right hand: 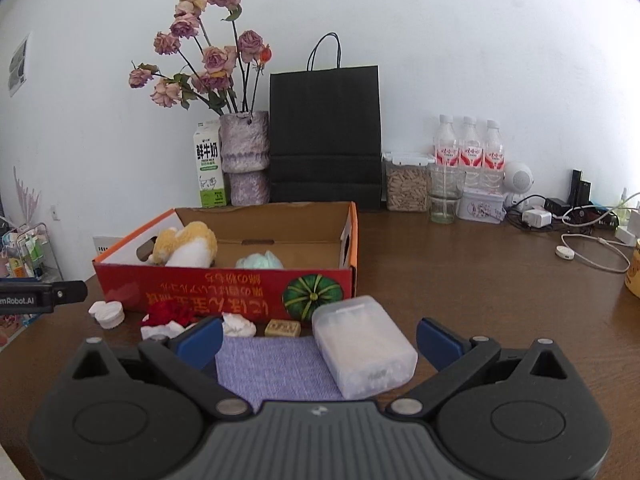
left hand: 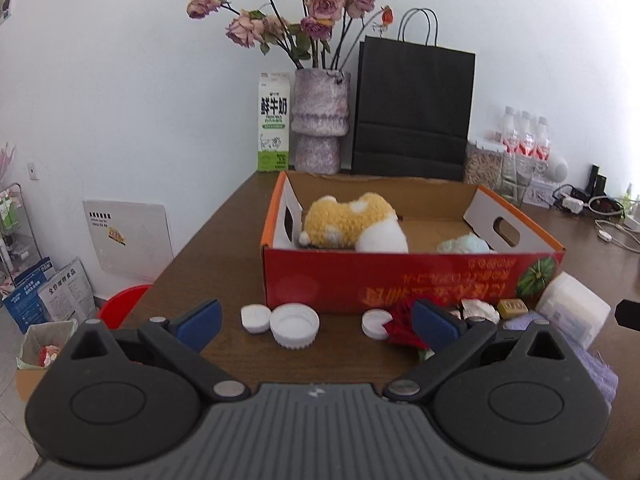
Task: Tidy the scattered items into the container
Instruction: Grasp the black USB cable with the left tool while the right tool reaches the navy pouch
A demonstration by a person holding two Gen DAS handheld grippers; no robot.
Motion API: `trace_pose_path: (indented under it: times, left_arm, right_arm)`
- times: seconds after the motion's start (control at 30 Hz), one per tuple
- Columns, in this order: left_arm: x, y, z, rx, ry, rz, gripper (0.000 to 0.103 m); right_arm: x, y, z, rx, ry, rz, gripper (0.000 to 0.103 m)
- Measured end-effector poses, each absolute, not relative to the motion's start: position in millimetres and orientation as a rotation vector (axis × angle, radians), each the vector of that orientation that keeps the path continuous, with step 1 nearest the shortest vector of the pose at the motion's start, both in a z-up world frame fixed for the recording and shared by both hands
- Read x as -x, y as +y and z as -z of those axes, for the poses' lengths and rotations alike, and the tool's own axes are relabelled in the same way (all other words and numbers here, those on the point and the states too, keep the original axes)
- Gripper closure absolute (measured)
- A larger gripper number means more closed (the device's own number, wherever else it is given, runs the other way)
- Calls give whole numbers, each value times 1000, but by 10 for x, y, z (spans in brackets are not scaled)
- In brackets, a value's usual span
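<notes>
Both tongs gape empty — left tongs (left hand: pixel 316 326) partly hide red crumple (left hand: pixel 404 326).

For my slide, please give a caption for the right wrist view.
Open right hand-held gripper facing a translucent plastic box on a purple cloth, before the red cardboard box.

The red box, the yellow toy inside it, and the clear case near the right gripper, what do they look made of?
Red box: printed cardboard, with brown raw inner walls and cut handle holes. Yellow toy: soft plush, with a fuzzy, curly pile in yellow and white. Clear case: probably frosted translucent plastic, with rounded moulded edges and pale contents showing through.
</notes>
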State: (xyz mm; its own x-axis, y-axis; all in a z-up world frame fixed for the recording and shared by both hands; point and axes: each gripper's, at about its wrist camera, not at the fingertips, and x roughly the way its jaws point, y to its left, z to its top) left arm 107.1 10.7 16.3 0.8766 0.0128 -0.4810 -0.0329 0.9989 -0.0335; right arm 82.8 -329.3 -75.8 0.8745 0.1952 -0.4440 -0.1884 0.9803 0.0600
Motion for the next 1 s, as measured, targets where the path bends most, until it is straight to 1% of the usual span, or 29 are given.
trace_pose_path:
  times: [0.37, 0.77, 0.83, 0.87, 0.9, 0.93, 0.97, 1.0]
  left_arm:
    - [-895, -339, 152, 11, 703, 74, 0]
    - [-985, -583, 305, -17, 789, 70, 1]
    - [-986, -576, 322, -7, 794, 87, 7]
    - [-967, -584, 323, -22, 787, 92, 15]
    - [-945, -593, 315, -36, 779, 99, 31]
    - [-920, -602, 303, -54, 769, 97, 40]
    - [-896, -596, 286, -60, 758, 104, 61]
    - [-883, -577, 271, -58, 759, 107, 64]
  right_arm:
    - [-506, -3266, 969, -5, 533, -232, 0]
    - [-417, -3322, 1015, -10, 538, -259, 0]
    - [-411, -3320, 1015, -9, 539, -259, 0]
    - [-405, -3309, 1011, -7, 539, -262, 0]
    - [-402, -3300, 1007, -5, 538, -267, 0]
    - [-399, -3286, 1003, -2, 538, -272, 0]
    - [-397, -3266, 999, 3, 537, -278, 0]
    - [-396, -3246, 998, 6, 538, -283, 0]
